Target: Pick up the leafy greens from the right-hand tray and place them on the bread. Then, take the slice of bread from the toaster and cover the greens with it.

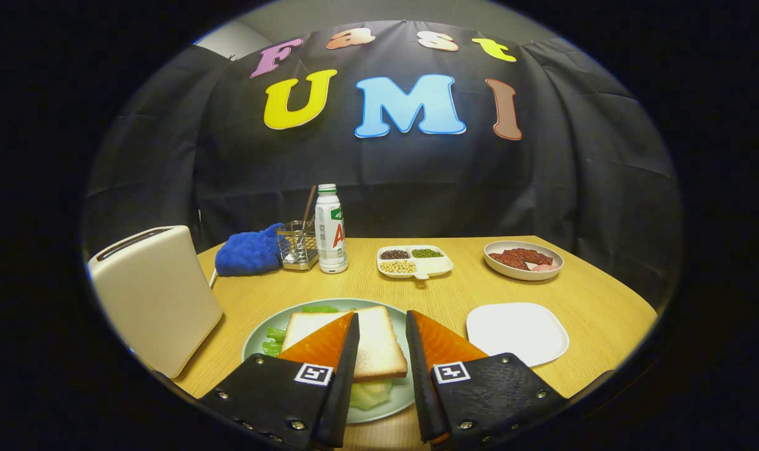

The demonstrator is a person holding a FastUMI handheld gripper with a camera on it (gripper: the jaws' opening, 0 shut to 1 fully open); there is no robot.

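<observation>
Leafy greens point(276, 341), pale green and a bit crinkly, are poking out from under a square slice of white bread point(373, 341) on the round pale-green plate point(257, 338) sitting right under and just ahead of the claw point(382, 341). More pale leaf point(370, 394) peeks out at the near edge of the slice, between the two fingers. So the greens lie covered by bread, which is what the task wants at the end. I can't make out whether there's another slice underneath; that part is hidden.

The claw itself is partly open, fingers apart with a clear gap, and it has hold of nothing. It hangs just above the bread, with the left finger crossing over the slice.

Off to the claw's right, the white rounded-square tray point(517, 332) has nothing on it that I can see, which fits the greens having come off it. To the left stands the cream-coloured toaster point(153, 294), and no bread sticks up from its slot from this angle.

Beyond the fingers, further back on the light wooden table point(454, 291): a blue oven mitt point(249, 252), a wire utensil holder point(296, 244), a white bottle with a green cap point(330, 228), a white divided dish of beans point(415, 260), and a shallow bowl of reddish meat slices point(523, 258).

My read is it looks pretty much finished, with nothing obvious left beyond pulling the claw away.
</observation>
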